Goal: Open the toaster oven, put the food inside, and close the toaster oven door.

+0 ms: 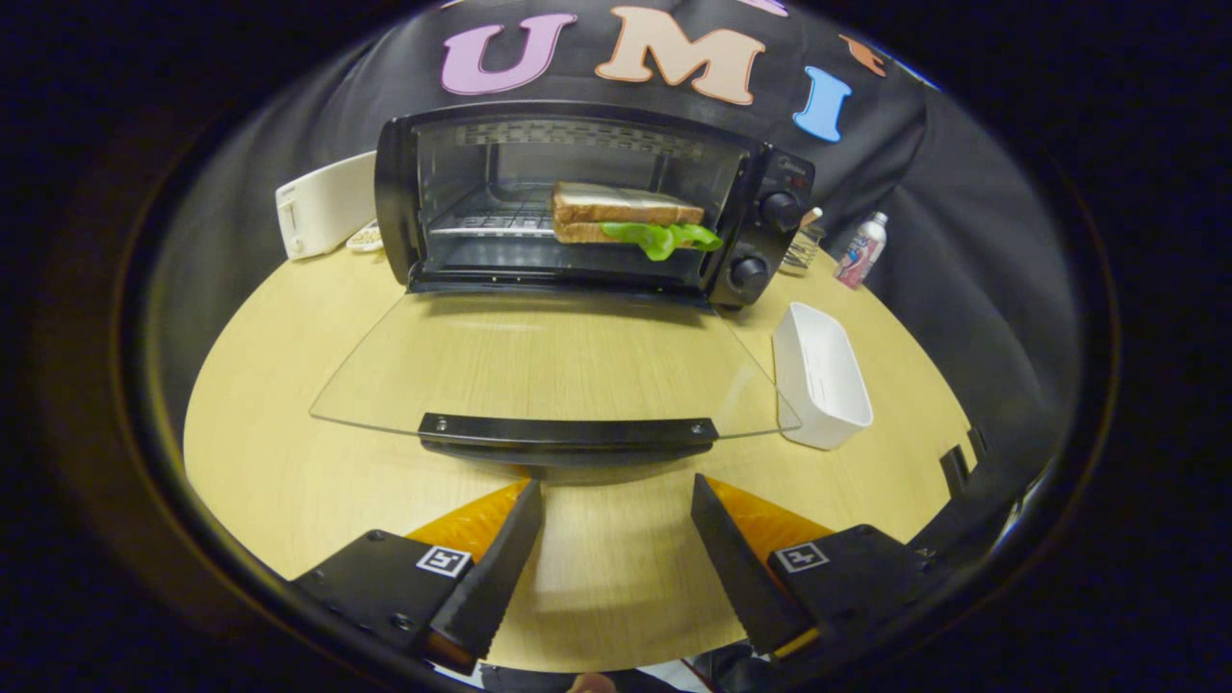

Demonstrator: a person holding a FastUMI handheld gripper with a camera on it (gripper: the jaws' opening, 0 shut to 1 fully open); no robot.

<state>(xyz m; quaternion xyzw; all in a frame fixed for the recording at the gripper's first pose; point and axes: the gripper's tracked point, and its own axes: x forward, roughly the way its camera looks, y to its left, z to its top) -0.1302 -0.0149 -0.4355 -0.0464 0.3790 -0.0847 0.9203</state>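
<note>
A black toaster oven [770,231] stands at the back of the round wooden table [289,462]. Its glass door [549,366] lies folded down flat toward me, with the black handle [568,430] along its near edge. Inside, on the wire rack [491,223], rests a sandwich [626,217] of two bread slices with green lettuce hanging out at the right. My gripper [616,496] is open with nothing between its fingers. The fingertips sit just short of the door handle, a little below it.
A white rectangular tray [823,375] stands right of the open door. A white toaster [322,204] sits left of the oven, with a small dish beside it. A glass and a small bottle [861,250] stand behind the oven's right side.
</note>
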